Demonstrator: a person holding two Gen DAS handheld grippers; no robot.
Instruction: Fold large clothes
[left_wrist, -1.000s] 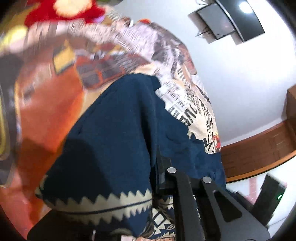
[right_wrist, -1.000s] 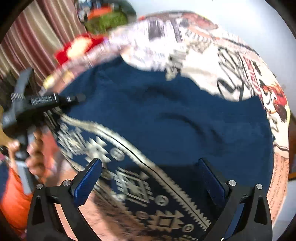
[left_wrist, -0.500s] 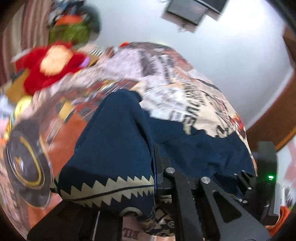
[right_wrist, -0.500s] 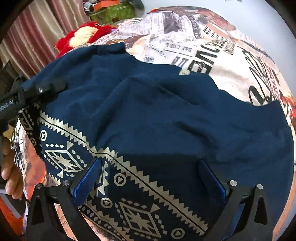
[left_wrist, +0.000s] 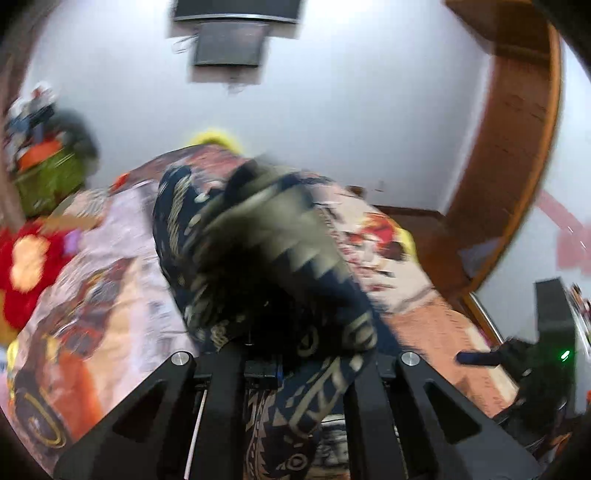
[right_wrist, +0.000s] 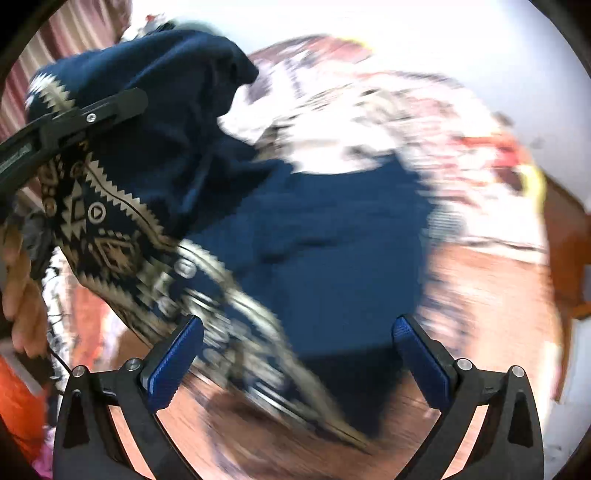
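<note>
Left wrist view: the left tongs (left_wrist: 291, 363) stand with their fingers drawn partly together, and a bunched fold of the navy garment (left_wrist: 266, 266) with cream zigzag and geometric trim fills the gap between them; the cloth hides the fingertips, so whether they are truly clamped cannot be told from this view. The garment rises in a blurred heap above the printed bedspread (left_wrist: 110, 295) of the bed. Only this view shows the red plush toy (left_wrist: 26, 266) at the left edge of the bed, the dark screen (left_wrist: 229, 44) on the white wall, and the curved wooden frame (left_wrist: 517, 166) at right. Part of the other tool, dark with a green light, shows at lower right.

Right wrist view: the right tongs (right_wrist: 297, 363) are spread wide, their blue pads (right_wrist: 173, 365) well apart and holding nothing, and hover above the garment (right_wrist: 325, 258). Only here is the garment's extent plain: its lower part lies flat on the bedspread (right_wrist: 461, 166), while its upper left part is lifted. A black finger of the left tongs (right_wrist: 79, 120) presses against that raised fold, and a bare hand (right_wrist: 18, 291) shows at the left edge.
</note>
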